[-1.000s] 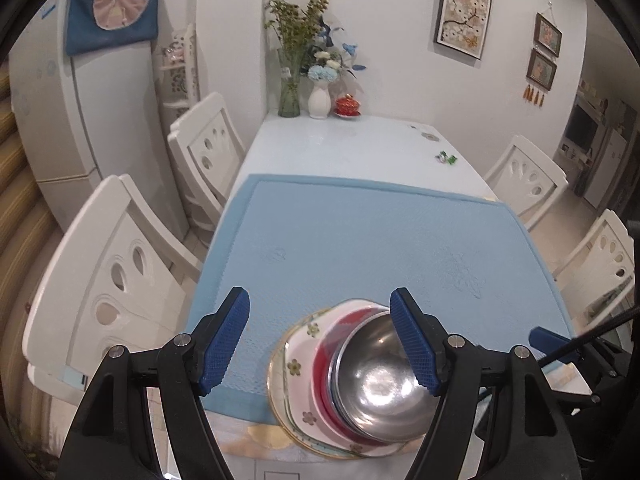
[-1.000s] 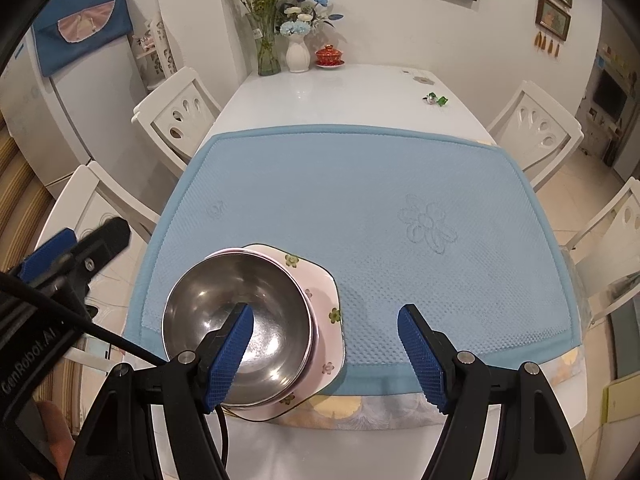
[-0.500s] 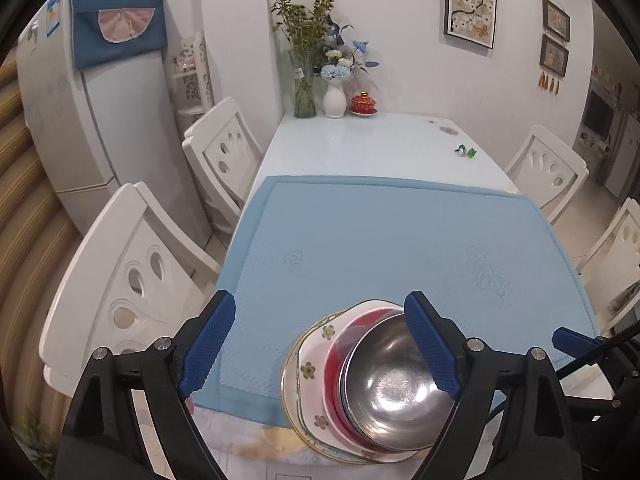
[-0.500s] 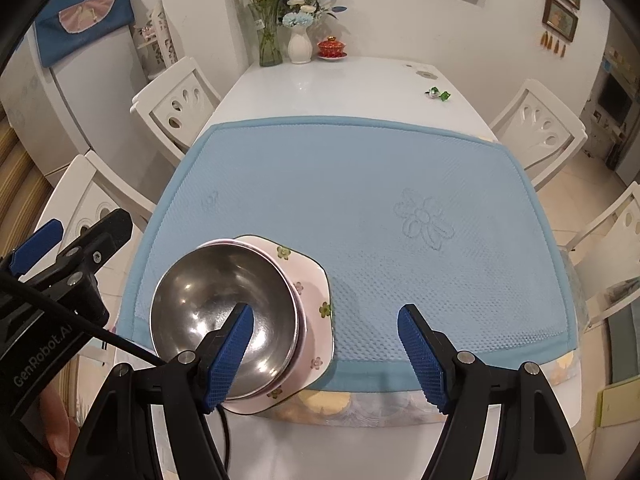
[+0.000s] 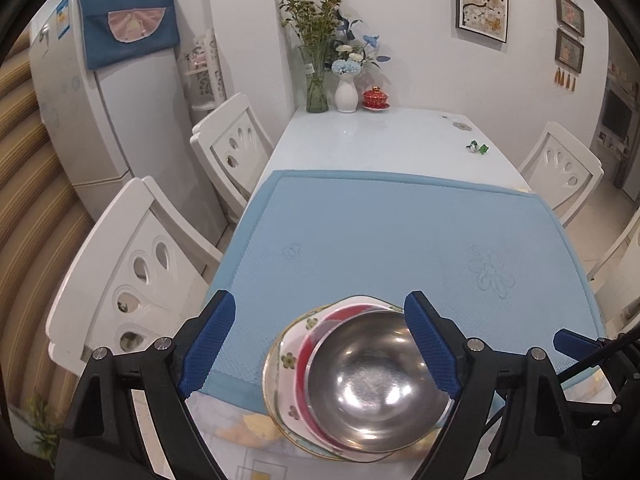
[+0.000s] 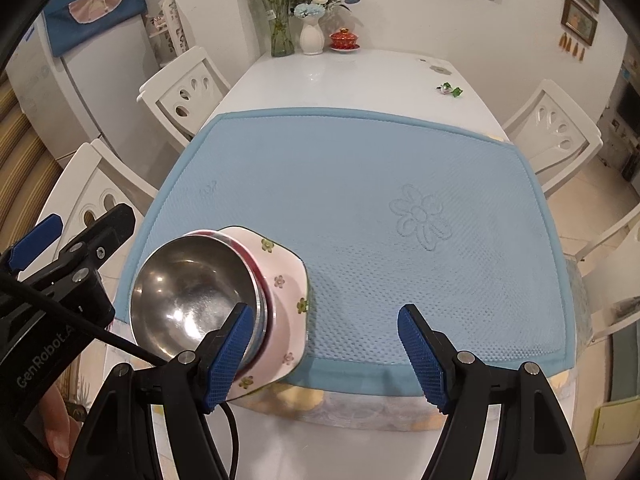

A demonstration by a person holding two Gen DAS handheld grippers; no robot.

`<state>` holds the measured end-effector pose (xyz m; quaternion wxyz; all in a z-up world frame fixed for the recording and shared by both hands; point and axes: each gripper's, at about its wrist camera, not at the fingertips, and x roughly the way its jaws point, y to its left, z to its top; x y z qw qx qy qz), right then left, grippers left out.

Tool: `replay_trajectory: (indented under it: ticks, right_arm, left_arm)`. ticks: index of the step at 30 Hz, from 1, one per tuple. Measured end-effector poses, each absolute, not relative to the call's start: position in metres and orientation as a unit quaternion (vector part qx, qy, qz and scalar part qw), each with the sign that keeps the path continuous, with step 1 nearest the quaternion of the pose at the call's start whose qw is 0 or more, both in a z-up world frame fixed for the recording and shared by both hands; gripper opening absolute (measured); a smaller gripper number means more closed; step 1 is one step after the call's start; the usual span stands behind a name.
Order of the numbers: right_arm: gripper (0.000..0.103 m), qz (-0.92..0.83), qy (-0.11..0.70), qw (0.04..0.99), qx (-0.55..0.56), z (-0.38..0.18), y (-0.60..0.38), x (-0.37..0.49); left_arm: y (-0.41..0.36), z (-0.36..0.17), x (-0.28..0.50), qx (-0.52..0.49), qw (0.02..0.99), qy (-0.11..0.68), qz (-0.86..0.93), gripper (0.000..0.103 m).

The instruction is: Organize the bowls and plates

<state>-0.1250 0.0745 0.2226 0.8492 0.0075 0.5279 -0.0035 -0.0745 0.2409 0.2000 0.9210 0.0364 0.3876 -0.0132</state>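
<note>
- Where the blue mat (image 5: 400, 232) meets the near table (image 5: 384, 136) edge, a stack of dishes is seen: a steel bowl (image 5: 376, 380) nested in a red-rimmed bowl (image 5: 310, 350), set on a flowered plate (image 5: 286, 360).
- The left gripper (image 5: 320, 344) is held above the stack with its jaws wide apart; nothing is gripped.
- The right gripper (image 6: 324, 354) is held with jaws apart and empty; its left finger (image 6: 228, 356) is seen over the steel bowl's rim, though contact cannot be judged.
- Vases (image 5: 346, 94) are placed at the far end.
</note>
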Motion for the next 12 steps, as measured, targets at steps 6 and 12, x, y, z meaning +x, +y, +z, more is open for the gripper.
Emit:
replay_trajectory:
  ticks: [6, 12]
  right_arm:
    - [0.073, 0.007, 0.528, 0.849, 0.006, 0.225, 0.055, -0.126]
    - [0.073, 0.005, 0.528, 0.849, 0.009, 0.226, 0.026, -0.126]
  left_arm:
    - [0.218, 0.2, -0.076, 0.041, 0.919, 0.392, -0.002, 0.086]
    - [0.193, 0.202, -0.081, 0.044, 0.923, 0.383, -0.005, 0.086]
